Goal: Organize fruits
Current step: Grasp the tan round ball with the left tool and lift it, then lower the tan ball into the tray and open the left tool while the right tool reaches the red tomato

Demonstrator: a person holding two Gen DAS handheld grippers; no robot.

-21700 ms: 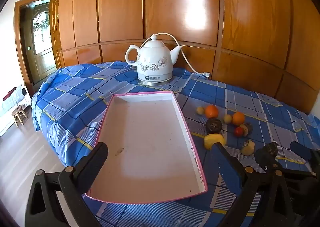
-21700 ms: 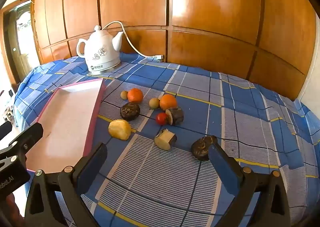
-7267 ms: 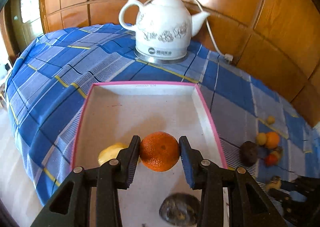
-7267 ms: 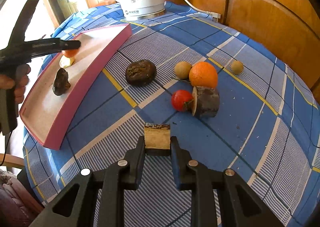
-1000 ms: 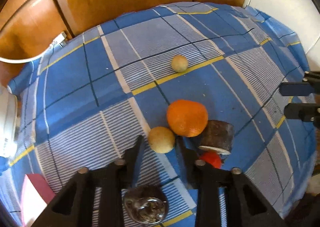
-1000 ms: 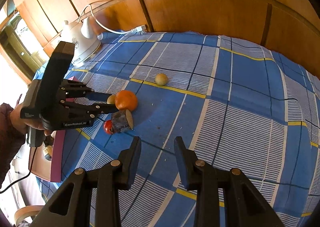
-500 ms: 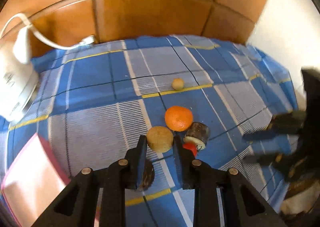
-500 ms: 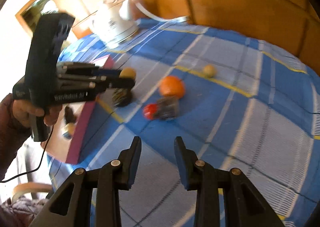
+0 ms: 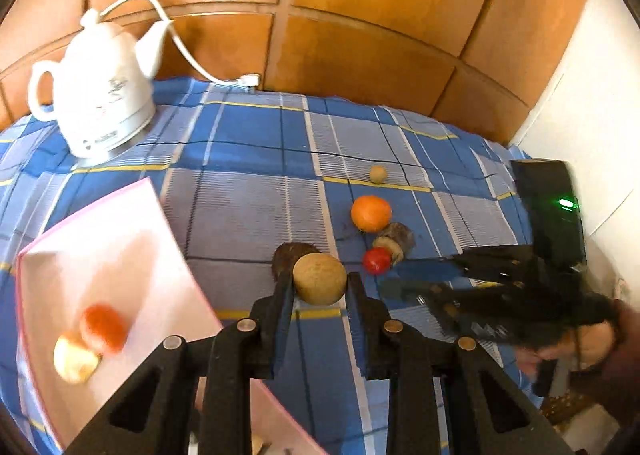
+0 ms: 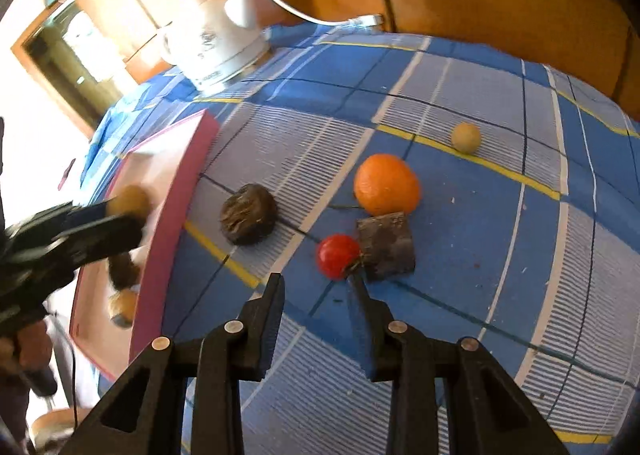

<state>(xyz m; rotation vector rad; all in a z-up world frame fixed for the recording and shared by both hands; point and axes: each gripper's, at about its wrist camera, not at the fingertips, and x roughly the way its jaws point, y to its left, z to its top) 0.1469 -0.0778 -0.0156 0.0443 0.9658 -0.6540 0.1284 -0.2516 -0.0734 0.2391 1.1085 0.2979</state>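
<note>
Each camera rides on its own gripper and looks steeply down along the jaws at the counter [image 9: 248, 199], facing the wood wall [image 9: 360, 35]. The left view sits higher and farther back; the right view is closer to the fruit. Both share the kettle [image 9: 96, 103] [image 10: 216, 43], tray [image 9: 104, 255] [image 10: 160, 223], orange [image 9: 371, 212] [image 10: 386, 183] and tomato [image 9: 376, 259] [image 10: 338, 255].

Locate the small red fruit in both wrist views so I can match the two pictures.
Left wrist view: the red fruit lies right of centre on the cloth, just beyond the left gripper, against a dark cut chunk.
Right wrist view: the same fruit sits at centre, just ahead of the right gripper.
Shared landmark: the orange directly behind it.
</note>
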